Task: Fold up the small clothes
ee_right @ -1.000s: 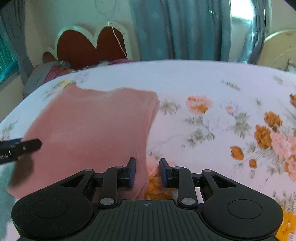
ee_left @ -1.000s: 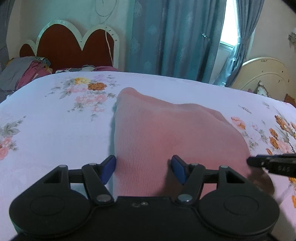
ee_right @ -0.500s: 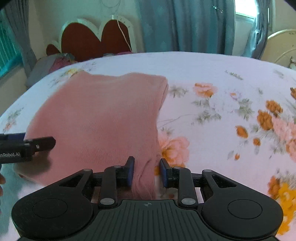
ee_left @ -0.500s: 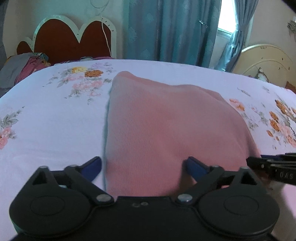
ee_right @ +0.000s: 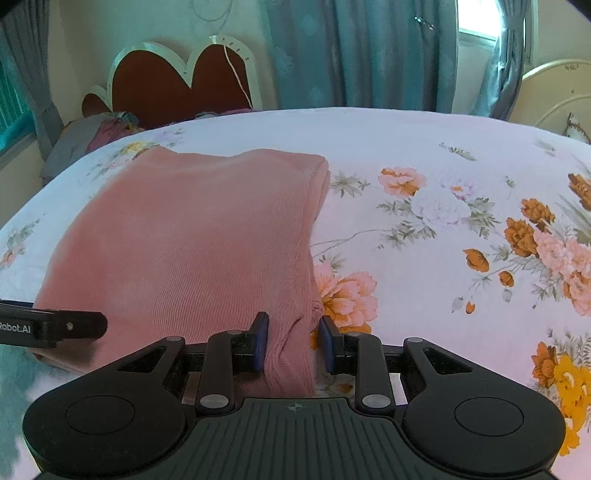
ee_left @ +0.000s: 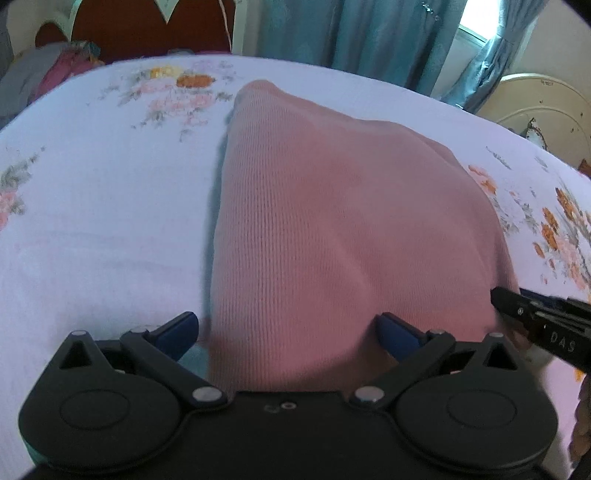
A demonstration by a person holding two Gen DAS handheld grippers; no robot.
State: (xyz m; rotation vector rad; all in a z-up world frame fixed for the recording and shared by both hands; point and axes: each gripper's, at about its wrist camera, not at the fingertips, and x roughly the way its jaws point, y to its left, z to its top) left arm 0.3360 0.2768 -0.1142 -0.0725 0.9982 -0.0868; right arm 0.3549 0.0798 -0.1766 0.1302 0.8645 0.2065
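Looking along the left gripper [ee_left: 288,326], its blue pads [ee_left: 177,326] stand wide apart, one on the bare sheet to the left of the pink knit garment [ee_left: 332,221] and the other over the cloth itself. Nothing is pinched between them; the near left corner of the garment lies in the gap, so this tool seems placed to straddle that corner, not to hold it. The garment is spread flat on the floral bedsheet [ee_left: 92,221], its long left edge running away toward the red headboard [ee_left: 147,26]. At the right margin the tip of the right gripper [ee_left: 539,325] reaches the garment's near right corner.

From the right wrist camera, the right gripper [ee_right: 293,341] has its pads set a little apart with the thick folded right edge of the pink knit garment [ee_right: 192,251] running between them. The left pad touches the cloth, while a sliver of gap shows at the right pad, so the hold looks loose or released. That edge shows doubled layers, which suggests a fold already made, leaving the garment a neat rectangle on the bedsheet [ee_right: 443,166]. The left gripper [ee_right: 70,326] pokes in at the near left corner, so both tools sit at the near hem, probably placed to lift it for another fold away from the person.
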